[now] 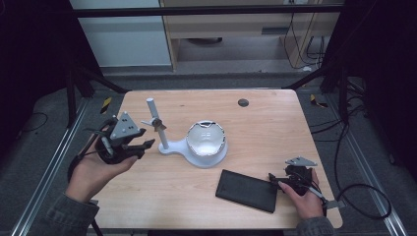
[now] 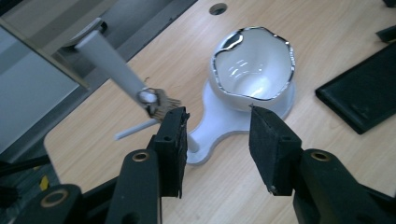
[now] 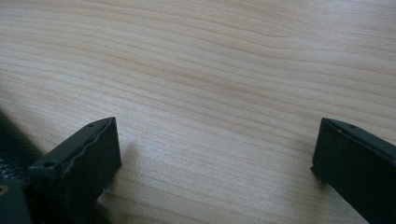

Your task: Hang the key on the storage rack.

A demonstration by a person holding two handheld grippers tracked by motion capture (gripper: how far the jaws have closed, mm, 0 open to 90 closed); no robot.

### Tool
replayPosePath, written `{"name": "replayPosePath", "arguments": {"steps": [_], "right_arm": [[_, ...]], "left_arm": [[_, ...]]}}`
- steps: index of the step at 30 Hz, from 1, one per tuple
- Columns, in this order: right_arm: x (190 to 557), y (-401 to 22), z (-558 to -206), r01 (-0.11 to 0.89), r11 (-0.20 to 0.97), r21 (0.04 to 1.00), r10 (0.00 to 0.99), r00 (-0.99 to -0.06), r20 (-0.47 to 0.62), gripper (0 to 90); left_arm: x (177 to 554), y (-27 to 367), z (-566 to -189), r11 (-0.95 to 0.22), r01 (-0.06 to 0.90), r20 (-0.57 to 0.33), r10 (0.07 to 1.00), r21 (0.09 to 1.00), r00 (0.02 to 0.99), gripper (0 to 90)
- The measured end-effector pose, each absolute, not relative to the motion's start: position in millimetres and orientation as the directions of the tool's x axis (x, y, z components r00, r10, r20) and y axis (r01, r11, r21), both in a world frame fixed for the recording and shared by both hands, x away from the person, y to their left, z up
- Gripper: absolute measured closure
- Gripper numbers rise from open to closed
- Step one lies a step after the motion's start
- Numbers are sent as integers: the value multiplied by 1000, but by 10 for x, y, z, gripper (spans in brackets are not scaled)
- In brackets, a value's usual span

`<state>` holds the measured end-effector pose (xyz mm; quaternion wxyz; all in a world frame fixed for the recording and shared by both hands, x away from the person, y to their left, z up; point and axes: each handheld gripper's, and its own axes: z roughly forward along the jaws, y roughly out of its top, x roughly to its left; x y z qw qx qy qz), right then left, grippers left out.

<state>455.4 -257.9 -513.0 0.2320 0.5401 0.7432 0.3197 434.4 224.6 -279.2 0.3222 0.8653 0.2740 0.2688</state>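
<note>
Two claws in the high view: left claw (image 1: 147, 144) parted beside the white stand (image 1: 194, 152), right claw (image 1: 273, 179) by the black tablet (image 1: 247, 190). Left gripper view: we see the brush (image 2: 161, 103) just ahead; a careless approach could tip the stand. Right gripper view: jaws wide over bare surface (image 3: 210, 70).

A black flat case (image 1: 247, 190) lies on the wooden table (image 1: 265, 132) near its front edge.

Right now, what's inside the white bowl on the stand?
The bowl looks empty: the left gripper view shows only its glossy white inside with light reflections. The near inner wall below the rim is hidden. It sits on the stand's base.
</note>
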Motion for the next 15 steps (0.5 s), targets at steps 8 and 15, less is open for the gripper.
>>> {"name": "replayPosePath", "arguments": {"steps": [8,15], "right_arm": [[4553,-2577,-5130,655,211,726,952,-307,0,11],[4515,-2575,-5070,637,228,737,947,-320,-17,65]], "left_arm": [[4299,2024,-3094,-663,287,255,596,691,761,517],[4281,1835,-3413,-646,285,216,583,708,783,462]]}}
